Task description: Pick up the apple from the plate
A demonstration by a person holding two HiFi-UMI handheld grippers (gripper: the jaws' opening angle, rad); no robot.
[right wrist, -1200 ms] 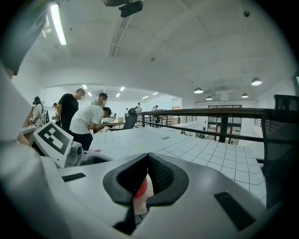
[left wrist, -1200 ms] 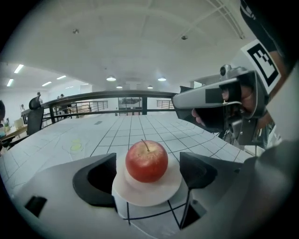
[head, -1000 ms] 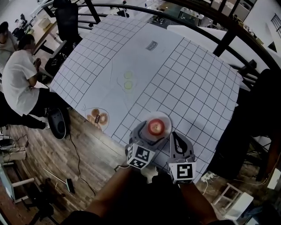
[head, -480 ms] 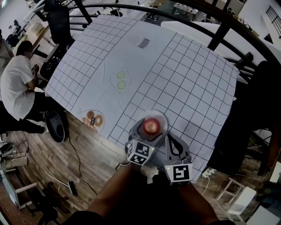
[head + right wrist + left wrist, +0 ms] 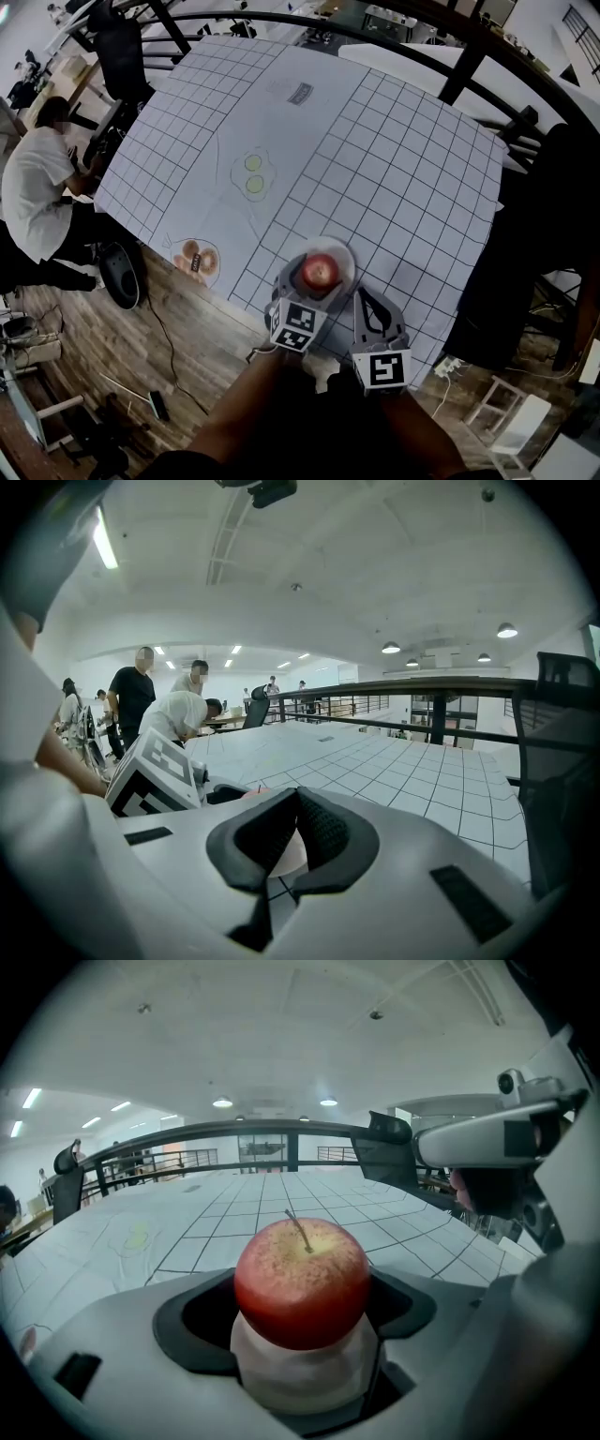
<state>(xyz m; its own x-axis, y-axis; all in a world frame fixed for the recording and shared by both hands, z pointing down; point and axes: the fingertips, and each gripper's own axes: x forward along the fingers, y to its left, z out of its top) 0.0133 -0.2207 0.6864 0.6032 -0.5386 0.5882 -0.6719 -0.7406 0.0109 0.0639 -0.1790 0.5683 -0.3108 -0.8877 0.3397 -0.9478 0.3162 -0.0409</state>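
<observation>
A red apple (image 5: 319, 271) (image 5: 302, 1283) stands stem-up on a small white plate (image 5: 344, 251) near the table's front edge. My left gripper (image 5: 317, 278) (image 5: 298, 1309) reaches over the plate with one finger on each side of the apple. Its jaws have just been closing a little with the apple between them. They still stand wide, and I see no pad pressing on the fruit. My right gripper (image 5: 364, 295) (image 5: 298, 794) hovers just right of the plate with its fingertips together and nothing held. Through its pads a bit of the plate (image 5: 289, 853) shows.
The gridded white table sheet (image 5: 394, 178) ends just behind the plate, with wooden floor (image 5: 122, 356) below. Two green discs (image 5: 253, 173), a dish with doughnuts (image 5: 195, 259) and a small card (image 5: 300, 92) lie farther off. A seated person (image 5: 33, 197) is at the left. A dark railing (image 5: 469, 56) runs behind.
The left gripper has sunk slightly around the apple. The apple stays on the plate and the right gripper keeps its place.
</observation>
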